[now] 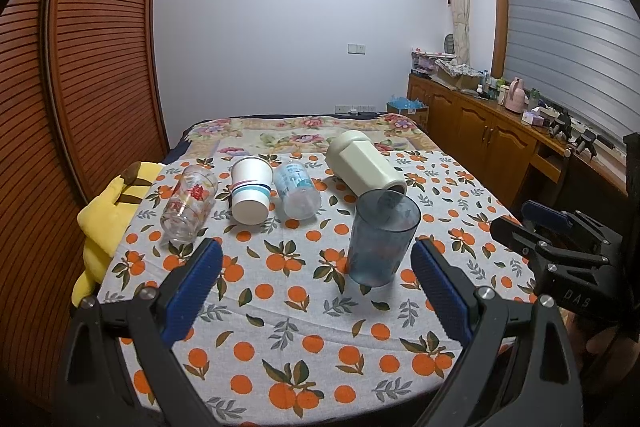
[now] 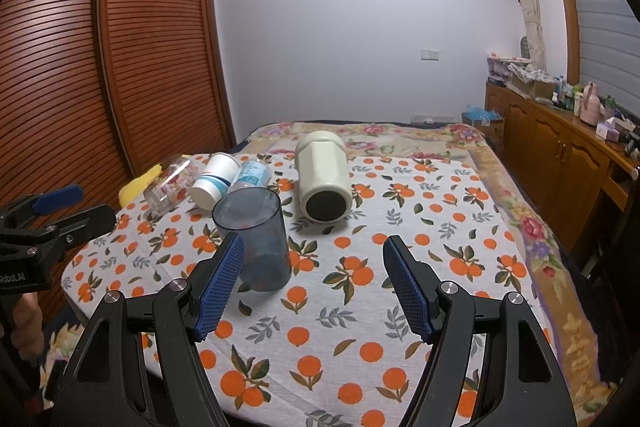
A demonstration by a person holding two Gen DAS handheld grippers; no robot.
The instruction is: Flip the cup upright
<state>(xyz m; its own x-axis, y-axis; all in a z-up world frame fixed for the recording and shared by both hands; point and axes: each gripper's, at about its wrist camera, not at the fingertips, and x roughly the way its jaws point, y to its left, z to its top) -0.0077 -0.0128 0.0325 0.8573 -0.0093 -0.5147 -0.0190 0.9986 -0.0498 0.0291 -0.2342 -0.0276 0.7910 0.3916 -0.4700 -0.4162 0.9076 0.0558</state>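
Note:
A translucent blue-grey cup stands upright, mouth up, on the orange-print cloth; it also shows in the right wrist view. Behind it several cups lie on their sides: a clear glass with red print, a white paper cup with blue bands, a clear plastic cup with blue print and a cream faceted tumbler, also seen from the right. My left gripper is open and empty, just in front of the blue cup. My right gripper is open and empty, to the cup's right.
A yellow plush toy lies at the cloth's left edge. A louvred wooden wardrobe stands on the left. A wooden cabinet with clutter runs along the right. The floral bedspread stretches behind the cloth.

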